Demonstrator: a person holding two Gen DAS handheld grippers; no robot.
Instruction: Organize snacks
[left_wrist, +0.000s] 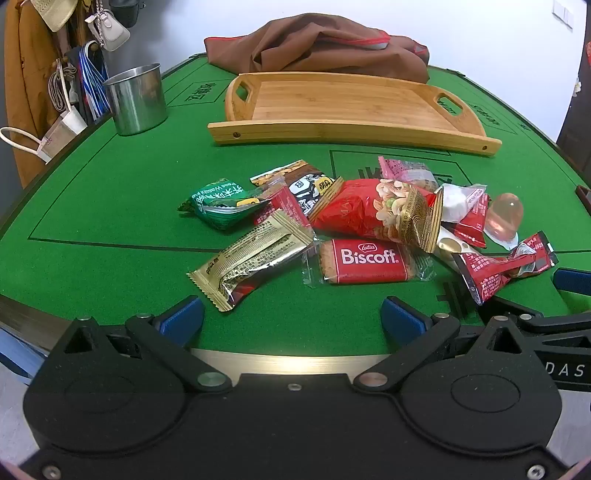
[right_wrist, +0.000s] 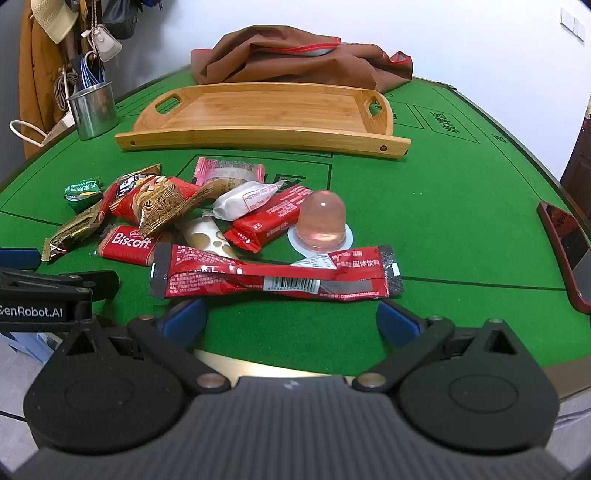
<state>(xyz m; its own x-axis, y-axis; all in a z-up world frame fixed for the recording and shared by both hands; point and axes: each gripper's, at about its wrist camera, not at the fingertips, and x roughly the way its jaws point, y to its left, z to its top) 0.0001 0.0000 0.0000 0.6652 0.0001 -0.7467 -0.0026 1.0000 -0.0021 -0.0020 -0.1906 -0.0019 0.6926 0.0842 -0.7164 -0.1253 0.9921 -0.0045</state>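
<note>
A heap of several wrapped snacks lies on the green felt table (left_wrist: 92, 206). Among them are a red Biscoff biscuit (left_wrist: 367, 261), a gold bar (left_wrist: 255, 258), a green pea packet (left_wrist: 221, 201), a red nut bag (left_wrist: 373, 212) and a pink jelly cup (right_wrist: 320, 220). A long red drink sachet (right_wrist: 273, 275) lies nearest the right gripper. Beyond the heap stands a bare wooden tray (left_wrist: 343, 101) (right_wrist: 266, 110). My left gripper (left_wrist: 291, 319) hangs open at the table's near edge, in front of the Biscoff. My right gripper (right_wrist: 291, 317) is open too, holding nothing, just short of the sachet.
A steel cup (left_wrist: 136, 98) (right_wrist: 94, 109) stands at the back left. Brown cloth (left_wrist: 317, 44) is bunched behind the tray. A red-cased phone (right_wrist: 565, 251) lies at the right table edge. Coats and bags hang off to the left.
</note>
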